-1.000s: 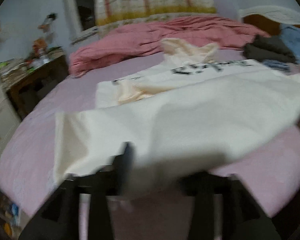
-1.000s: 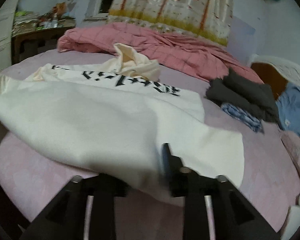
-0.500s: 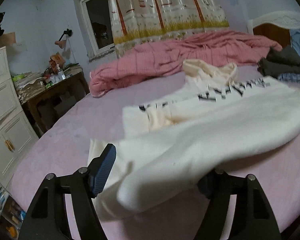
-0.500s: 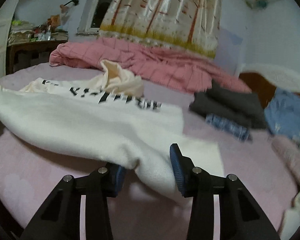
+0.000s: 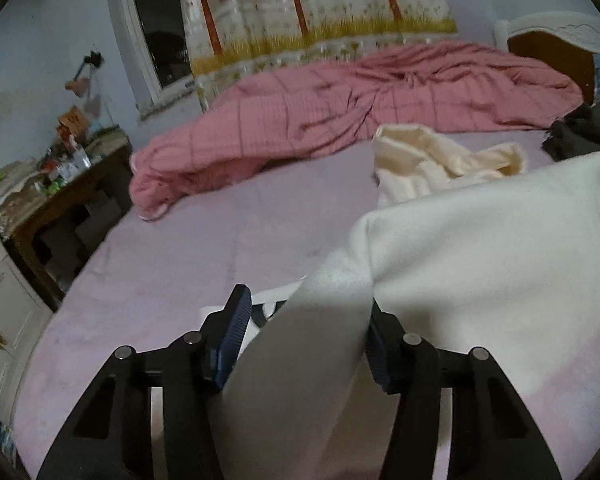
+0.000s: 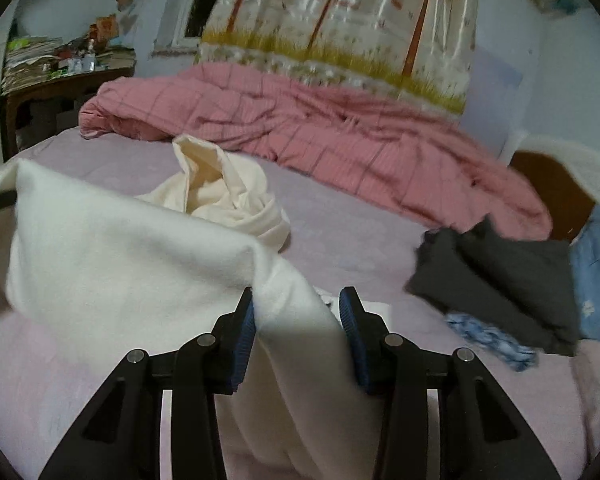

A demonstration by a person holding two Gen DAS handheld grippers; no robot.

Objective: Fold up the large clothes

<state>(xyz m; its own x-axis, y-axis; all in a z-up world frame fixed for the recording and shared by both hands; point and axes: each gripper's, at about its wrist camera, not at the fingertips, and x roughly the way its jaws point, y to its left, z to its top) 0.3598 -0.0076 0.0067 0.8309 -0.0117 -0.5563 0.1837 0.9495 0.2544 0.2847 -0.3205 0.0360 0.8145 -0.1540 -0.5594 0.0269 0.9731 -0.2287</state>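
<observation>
Two tools carry this fold between them, and you have one in each hand. Your left tool (image 5: 304, 332) has a bunched corner of the cream garment (image 5: 480, 248) between its blue pads; its jaws have just been closing, and the cloth now fills the gap and hangs from it, so it reads as clenched on the fabric. Your right tool (image 6: 296, 328) has the opposite corner of the same garment (image 6: 120, 248) between its pads, pressed against the left-hand pad. A little daylight shows at the right-hand pad, yet the cloth is lifted, so I judge it held.

You are in the middle of carrying the near hem over toward the hood end. The lifted edge spans between your hands, above the lilac bed sheet (image 5: 220, 240), and the crumpled hood (image 6: 220, 196) lies on the sheet beyond. Next, I judge, you need to keep both corners level and the edge taut, bring it down onto the far part of the garment with the edges matched, and only then let go.

No container is in view. Just beside the garment, to the right, a dark folded garment (image 6: 500, 276) lies loose on the bed, and a pink quilt (image 5: 360, 112) is heaped at the back.
</observation>
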